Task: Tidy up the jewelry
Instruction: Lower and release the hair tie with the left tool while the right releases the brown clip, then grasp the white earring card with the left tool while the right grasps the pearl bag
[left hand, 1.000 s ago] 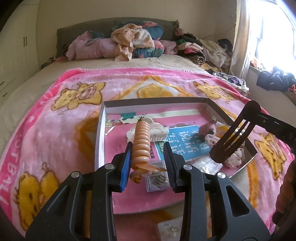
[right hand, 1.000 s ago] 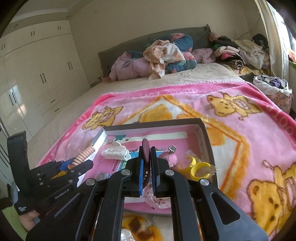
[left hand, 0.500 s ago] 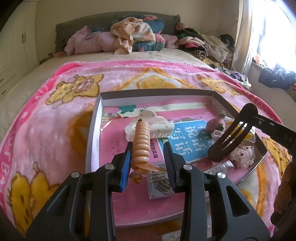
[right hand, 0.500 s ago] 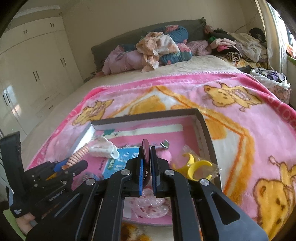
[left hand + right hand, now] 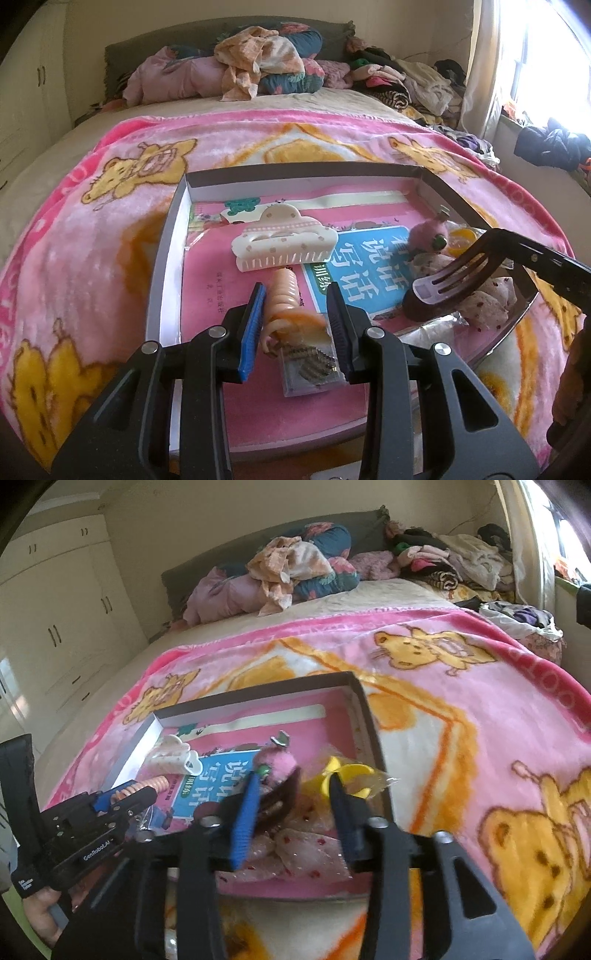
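Note:
A shallow box (image 5: 173, 229) with a pink floor lies on the pink blanket. My left gripper (image 5: 297, 314) is open; the peach spiral hair tie (image 5: 282, 295) lies loose between its fingers on the box floor, over a clear packet of pins (image 5: 310, 365). My right gripper (image 5: 291, 808) is open; the dark brown hair clip (image 5: 280, 797) lies between its fingers on a pink dotted bow (image 5: 295, 845). In the left view that clip (image 5: 447, 288) rests at the box's right side beside the right gripper's finger (image 5: 546, 258).
In the box lie a cream claw clip (image 5: 284, 240), a blue booklet (image 5: 365, 262), a pink fuzzy clip (image 5: 277, 764) and a yellow ring (image 5: 347, 775). Piled clothes (image 5: 258, 70) lie at the bed's head. Wardrobe doors (image 5: 55, 627) stand left.
Both grippers have opened. The spiral hair tie dropped from the left jaws onto the box floor. The brown clip left the right jaws and lies on the bow.

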{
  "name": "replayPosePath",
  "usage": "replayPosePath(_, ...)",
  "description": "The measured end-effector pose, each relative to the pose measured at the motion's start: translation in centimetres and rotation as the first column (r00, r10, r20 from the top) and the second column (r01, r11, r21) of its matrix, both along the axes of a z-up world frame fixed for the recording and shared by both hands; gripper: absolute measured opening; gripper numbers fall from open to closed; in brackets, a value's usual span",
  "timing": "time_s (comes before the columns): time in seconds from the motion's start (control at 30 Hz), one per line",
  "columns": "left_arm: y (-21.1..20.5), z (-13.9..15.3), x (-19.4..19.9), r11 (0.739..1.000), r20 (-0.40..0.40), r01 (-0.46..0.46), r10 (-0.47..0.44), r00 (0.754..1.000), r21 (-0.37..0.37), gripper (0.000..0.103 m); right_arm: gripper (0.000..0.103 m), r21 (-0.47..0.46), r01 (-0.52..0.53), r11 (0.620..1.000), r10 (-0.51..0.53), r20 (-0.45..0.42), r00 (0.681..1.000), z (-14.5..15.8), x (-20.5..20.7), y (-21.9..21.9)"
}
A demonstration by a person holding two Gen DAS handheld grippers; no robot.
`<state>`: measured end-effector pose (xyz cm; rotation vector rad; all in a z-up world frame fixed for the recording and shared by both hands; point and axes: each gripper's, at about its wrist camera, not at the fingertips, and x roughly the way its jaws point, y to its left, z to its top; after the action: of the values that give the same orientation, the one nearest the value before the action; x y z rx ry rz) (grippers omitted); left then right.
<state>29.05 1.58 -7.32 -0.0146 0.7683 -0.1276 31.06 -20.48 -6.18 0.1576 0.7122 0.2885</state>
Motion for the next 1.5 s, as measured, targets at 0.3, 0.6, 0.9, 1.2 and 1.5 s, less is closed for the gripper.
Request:
replayPosePath(0.3, 0.7, 0.9, -1.2, 0.999, 0.034, -0.030, 0.030, 0.999, -0.017, 0.052, 0.067, -0.015, -0.015, 1.000, 0.016, 0.064, 0.998, 1.6, -3.0, -0.7)
replayPosePath(0.6, 1.7, 2.4, -4.3, 0.998, 0.078, -0.063, 0.065, 0.995, -0.030, 0.076, 0.078, -0.050, -0.047, 0.998, 0.053, 0.113, 0.992, 2.5, -6.8, -0.4)
replayPosePath(0.9, 2.8, 3.0, -7.2, 0.995, 0.087, -0.090, 0.093, 0.992, -0.036, 0.089, 0.081, -0.059, -0.093, 0.994, 0.099, 0.103, 0.990, 2.0, -9.6, 0.5)
replayPosePath(1.2, 3.6, 2.4, -9.1, 0.995, 0.066, -0.100, 0.101, 0.993, -0.026, 0.089, 0.081, -0.086, -0.177, 0.980, 0.184, 0.077, 0.980, 0.6, -11.5, 2.8)
replayPosePath(1.5, 3.5, 1.2, -10.7, 0.997, 0.025, -0.076, 0.077, 0.997, -0.020, 0.089, 0.074, -0.100, -0.288, 0.952, 0.288, -0.021, 0.958, -2.4, -11.1, 5.4)
